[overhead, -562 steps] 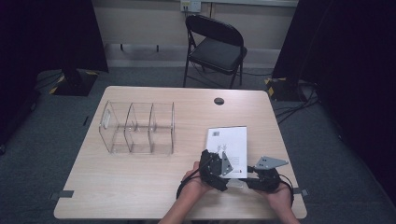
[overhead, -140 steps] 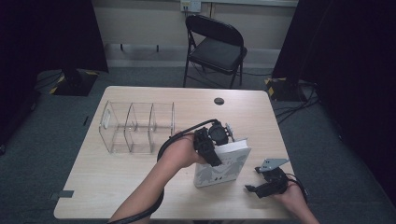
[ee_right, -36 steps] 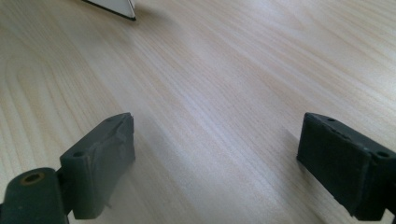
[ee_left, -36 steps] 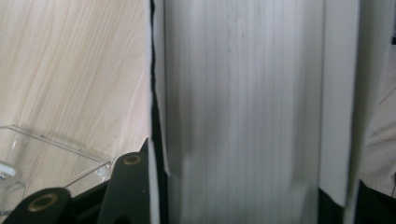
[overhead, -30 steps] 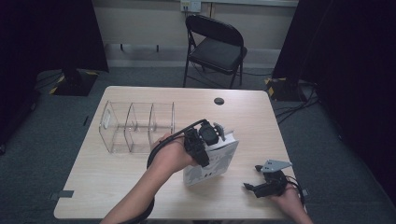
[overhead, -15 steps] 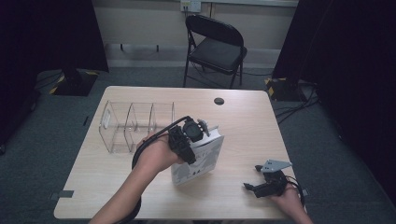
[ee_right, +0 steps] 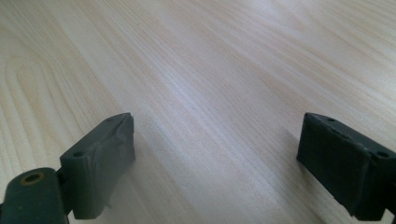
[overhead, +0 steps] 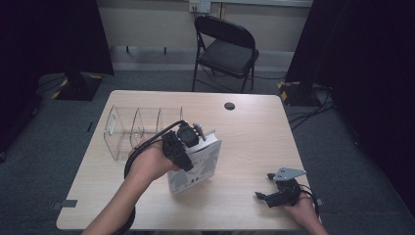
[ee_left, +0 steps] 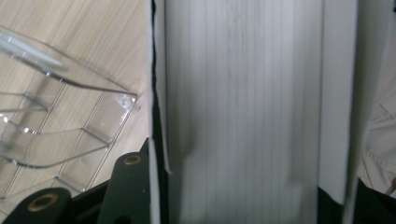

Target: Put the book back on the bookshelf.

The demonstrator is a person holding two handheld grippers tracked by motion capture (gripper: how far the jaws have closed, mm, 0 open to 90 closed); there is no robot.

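A thick white book (overhead: 199,167) with a printed cover stands tilted on its lower edge at the middle of the wooden table (overhead: 259,142). My left gripper (overhead: 192,147) is shut on its upper edge. In the left gripper view the book's page block (ee_left: 243,102) fills the space between the black jaws. A clear plastic organizer (overhead: 134,128) with several compartments sits just left of the book, and its corner (ee_left: 70,112) lies close beside the book. My right gripper (overhead: 262,197) rests low on the table at the front right, open, with bare wood between its jaws (ee_right: 215,158).
A black folding chair (overhead: 226,49) stands beyond the table's far edge. A small black round cap (overhead: 229,105) sits in the tabletop near the back. Dark curtains hang at both sides, and cables run over the grey floor.
My left gripper has carried the book leftward, from the table's middle right to beside the clear organizer. The right gripper has stayed where it was.
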